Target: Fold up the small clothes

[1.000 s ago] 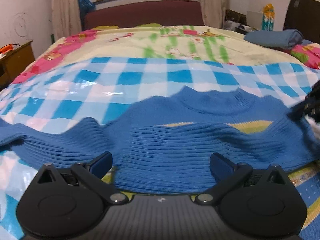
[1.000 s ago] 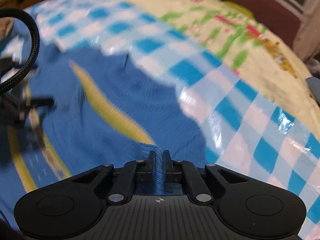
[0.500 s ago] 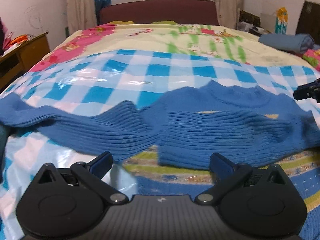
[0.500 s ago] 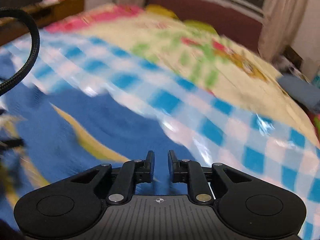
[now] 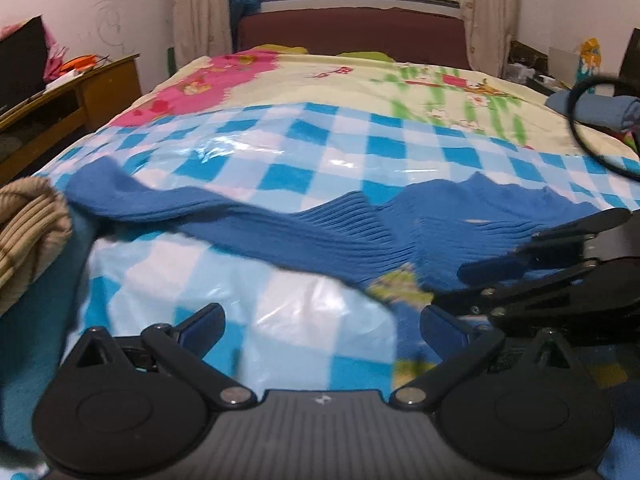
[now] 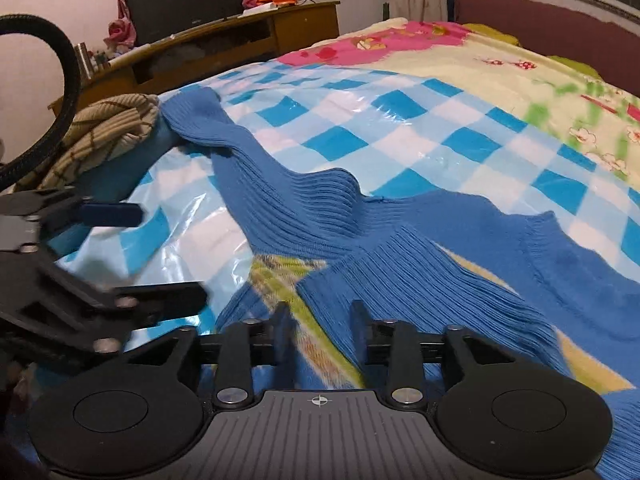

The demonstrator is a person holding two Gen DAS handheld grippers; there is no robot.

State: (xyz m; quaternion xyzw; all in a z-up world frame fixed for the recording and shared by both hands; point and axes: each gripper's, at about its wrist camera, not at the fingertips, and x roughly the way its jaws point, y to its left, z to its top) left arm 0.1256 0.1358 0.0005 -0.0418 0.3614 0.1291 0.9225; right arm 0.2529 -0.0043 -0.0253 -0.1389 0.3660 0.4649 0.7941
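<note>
Left wrist view: left tongs (image 5: 322, 330) spread wide and empty, hovering over bare checkered sheet (image 5: 280, 168) near the bed's near edge. Blue sweater (image 5: 440, 232) sprawled across that sheet toward the bed's near right corner, one sleeve (image 5: 160, 204) stretched out long toward the left edge, ending by a striped beige garment (image 5: 28, 232). Right tongs (image 5: 500, 272) poking in from the right, just over the sweater's body. Rolled blue cloth (image 5: 600, 110) way off at the far right edge, well apart.

Right wrist view: right tongs (image 6: 320, 328) partly spread, just been opening, nothing pinched between the fingers, only sweater (image 6: 440, 280) lying underneath. Looks like one sleeve or side already brought across the body, judging by the ribbed flap lying over the yellow stripe (image 6: 280, 280), though hard to say exactly which part that is. Other sleeve (image 6: 240, 160) not folded yet, running out to the left edge next to the beige garment (image 6: 104, 136). Left tongs (image 6: 132, 252) visible at the left, wide apart, gripping nothing.

So roughly: first fold seemingly laid down and let go, nothing held right now. Left to do, by the look of it: grab the long sleeve, bring it in over the body, then fold bottom to top. Beige one probably waiting its turn too. Early-to-middle stage at best.
</note>
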